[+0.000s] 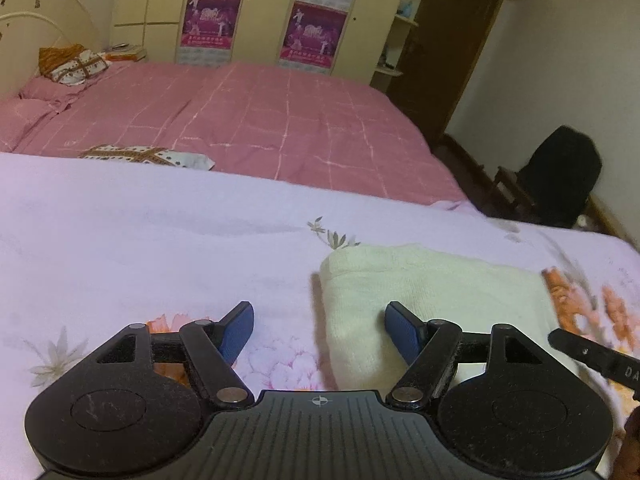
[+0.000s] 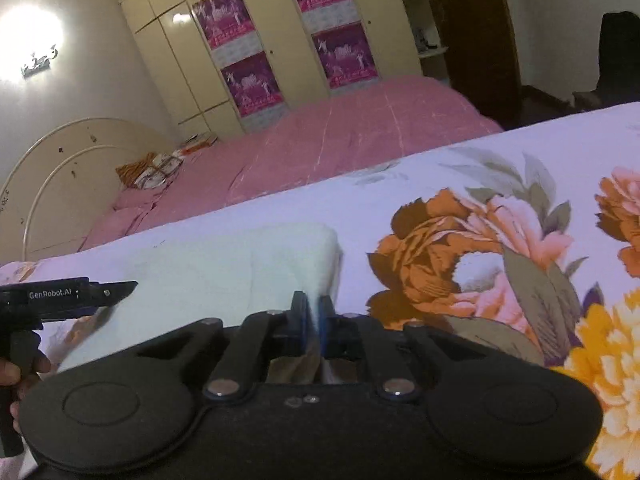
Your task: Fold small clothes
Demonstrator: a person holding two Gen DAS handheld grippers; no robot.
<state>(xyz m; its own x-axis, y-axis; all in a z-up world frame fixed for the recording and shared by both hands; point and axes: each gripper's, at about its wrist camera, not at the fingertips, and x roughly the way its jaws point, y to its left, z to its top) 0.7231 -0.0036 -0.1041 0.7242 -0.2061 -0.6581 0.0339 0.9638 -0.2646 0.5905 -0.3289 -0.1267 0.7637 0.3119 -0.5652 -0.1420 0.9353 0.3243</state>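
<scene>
On the floral sheet: a folded cream cloth is laid flat, with both grippers held low over it.
Far left, background: a rounded cream headboard (image 1: 36, 36) is seen, with a patterned bundle (image 1: 76, 65) lying against it on the pink checked bedspread (image 1: 256, 120).
Left gripper (image 1: 319, 330): its blue-padded fingers (image 1: 239, 330) are spread wide, and nothing is held between them. One finger is placed over bare sheet, the other over the cloth's near left part; whether the pads touch the fabric cannot be told.
Floral sheet (image 1: 140, 240): pale lilac, printed with pink, orange and yellow flowers; it is spread across the near part of the bed.
Cream cloth (image 1: 432, 288): folded into a thick rectangle; in the left wrist view it is found right of centre, its left edge falling between the open fingers.
Right gripper (image 2: 314, 320): the fingers are drawn close together, and the cloth's near right corner (image 2: 320, 312) is pinched between the blue pads.
Behind, centre to right: cream wardrobe doors (image 1: 276, 12) carrying magenta posters are seen, then open shelves (image 1: 404, 20) and a dark door.
Far right: a black chair (image 1: 560, 176) is set by the white wall.
</scene>
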